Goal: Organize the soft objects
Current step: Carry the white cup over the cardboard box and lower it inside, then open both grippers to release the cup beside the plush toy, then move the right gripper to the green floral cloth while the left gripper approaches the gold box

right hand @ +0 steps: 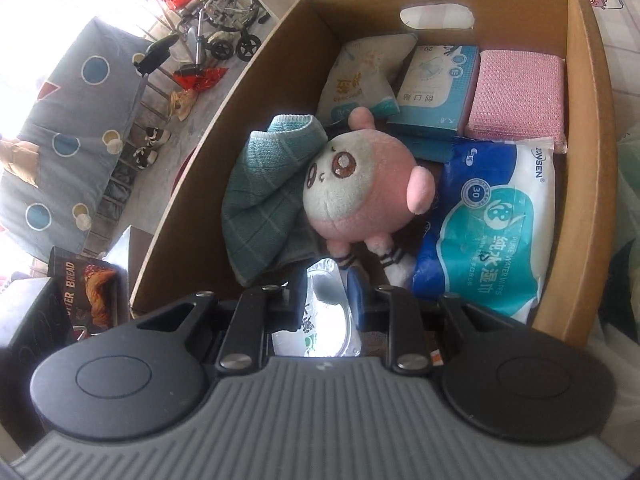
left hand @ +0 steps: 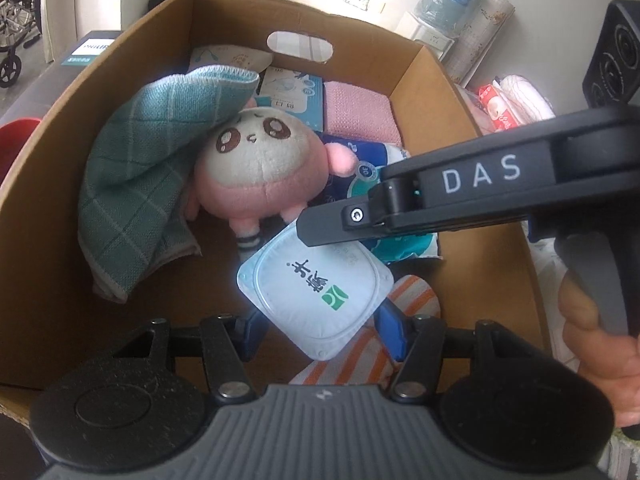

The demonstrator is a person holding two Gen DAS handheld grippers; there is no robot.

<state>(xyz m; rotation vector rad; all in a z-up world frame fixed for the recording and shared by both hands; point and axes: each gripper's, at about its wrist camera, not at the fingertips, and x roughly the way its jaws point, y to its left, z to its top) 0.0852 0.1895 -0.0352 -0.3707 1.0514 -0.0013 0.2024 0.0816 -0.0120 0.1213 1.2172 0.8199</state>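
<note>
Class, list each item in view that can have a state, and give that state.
white packet, gripped by right claw
left claw, astride packet, grip unclear
plush toy, lying on its back
green cloth, rumpled
pink cloth, folded
cardboard box, open

This is a home, a lived-in room. A sofa with a dotted grey cover stands at the left, shoes lie on the floor beside it, and a wheelchair is parked behind. A covered water dispenser stands by the wall, beside patterned cloths.
</note>
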